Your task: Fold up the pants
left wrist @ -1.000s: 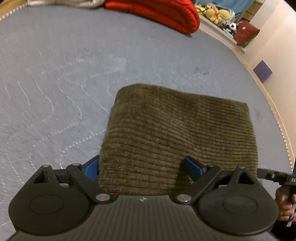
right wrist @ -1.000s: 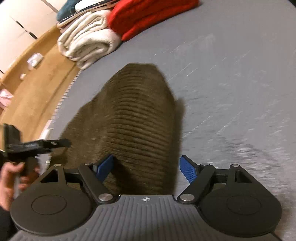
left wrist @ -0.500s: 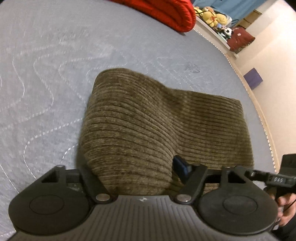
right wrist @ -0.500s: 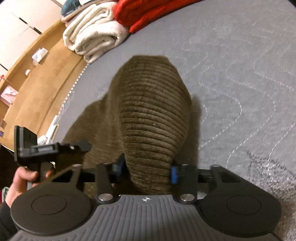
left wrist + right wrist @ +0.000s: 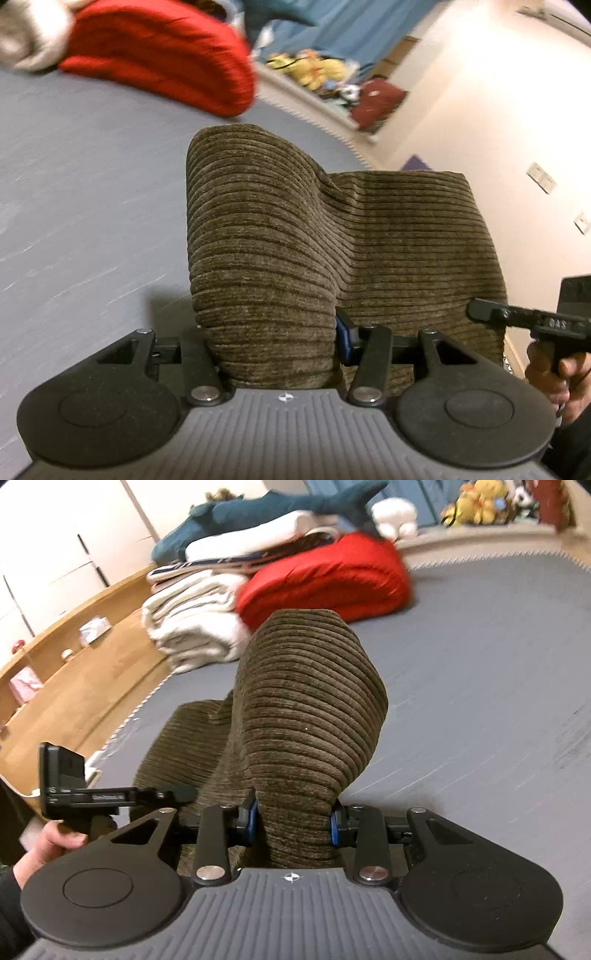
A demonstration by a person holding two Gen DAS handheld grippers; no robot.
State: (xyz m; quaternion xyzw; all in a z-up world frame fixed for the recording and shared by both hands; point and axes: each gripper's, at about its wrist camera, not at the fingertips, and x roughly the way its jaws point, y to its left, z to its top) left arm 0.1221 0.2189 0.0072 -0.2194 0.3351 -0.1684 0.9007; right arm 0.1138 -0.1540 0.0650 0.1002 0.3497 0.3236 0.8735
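The brown corduroy pants (image 5: pixel 388 236), folded into a thick pad, are lifted off the grey mattress (image 5: pixel 81 192). My left gripper (image 5: pixel 273 339) has a bunched corner of them between its jaws, which are still closing; one blue pad (image 5: pixel 342 338) presses the cloth. In the right wrist view the pants (image 5: pixel 310 709) rise as a hump from my right gripper (image 5: pixel 293 823), whose jaws are also still closing, both blue pads squeezing the fabric. Each gripper shows in the other's view, held by a hand (image 5: pixel 554 373).
A red folded blanket (image 5: pixel 325 579) and a stack of white towels (image 5: pixel 192 627) lie at the far end of the mattress (image 5: pixel 498 686), with a blue plush shark (image 5: pixel 258 513) behind. A wooden ledge (image 5: pixel 74 672) runs along the left side; stuffed toys (image 5: pixel 310 66) sit far back.
Both grippers went from open around the pants' near edge to squeezing it. They then rose and carried the pants up and forward, so the cloth now hangs in a hump.
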